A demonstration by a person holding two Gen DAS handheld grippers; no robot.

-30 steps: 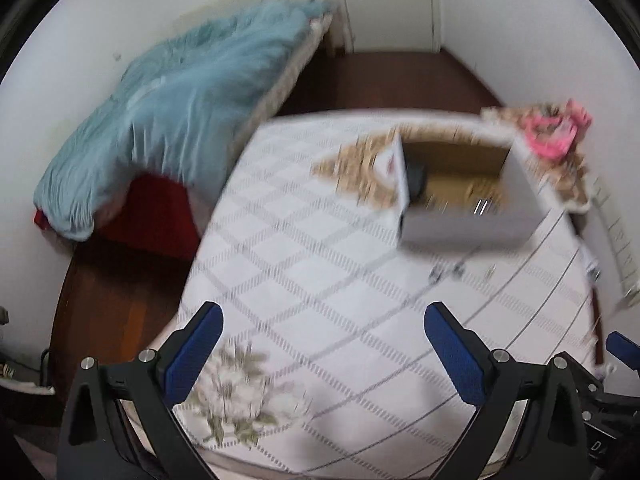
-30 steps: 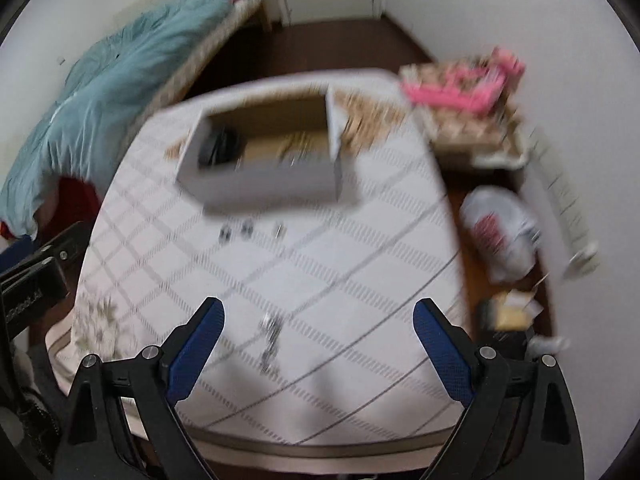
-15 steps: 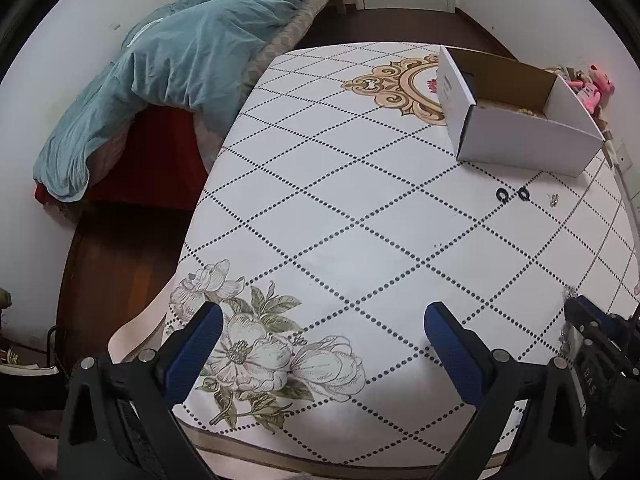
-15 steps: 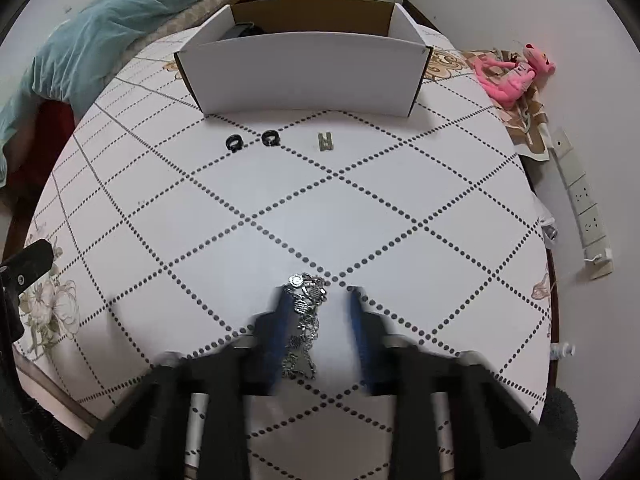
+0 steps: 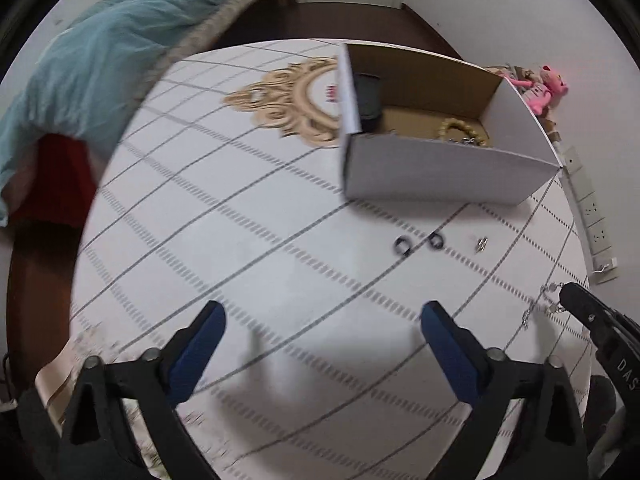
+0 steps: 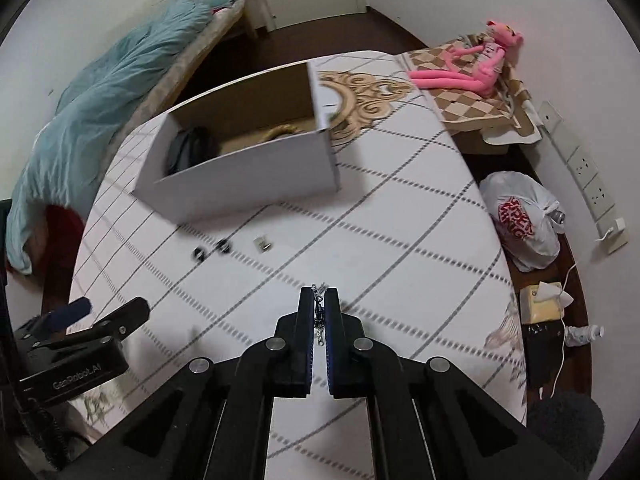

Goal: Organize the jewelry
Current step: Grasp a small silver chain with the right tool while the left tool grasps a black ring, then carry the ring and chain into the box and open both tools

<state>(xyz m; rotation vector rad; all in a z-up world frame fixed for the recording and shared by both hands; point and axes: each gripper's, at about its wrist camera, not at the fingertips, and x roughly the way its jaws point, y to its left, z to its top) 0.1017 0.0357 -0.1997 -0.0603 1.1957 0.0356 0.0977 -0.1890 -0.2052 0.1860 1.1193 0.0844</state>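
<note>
My right gripper (image 6: pixel 319 300) is shut on a silver chain (image 6: pixel 318 312) and holds it above the table; the chain (image 5: pixel 538 308) dangles from it at the right of the left wrist view. My left gripper (image 5: pixel 320 320) is open and empty over the table's near part. A white cardboard box (image 6: pixel 244 176) (image 5: pixel 440 172) stands at the far side with a gold bracelet (image 5: pixel 460 130) and a dark item (image 5: pixel 368 96) inside. Two black rings (image 6: pixel 211 250) (image 5: pixel 418 243) and a small silver piece (image 6: pixel 263 243) (image 5: pixel 481 243) lie in front of the box.
The round table (image 6: pixel 400 220) has a white diamond-pattern cloth. A pink plush toy (image 6: pixel 472 64) lies on a side stand at the right. A white plastic bag (image 6: pixel 524 220) sits on the floor. A bed with a teal blanket (image 6: pixel 100 112) is at the left.
My right gripper has closed on the chain and lifted it off the cloth. My left gripper has moved forward, closer to the box.
</note>
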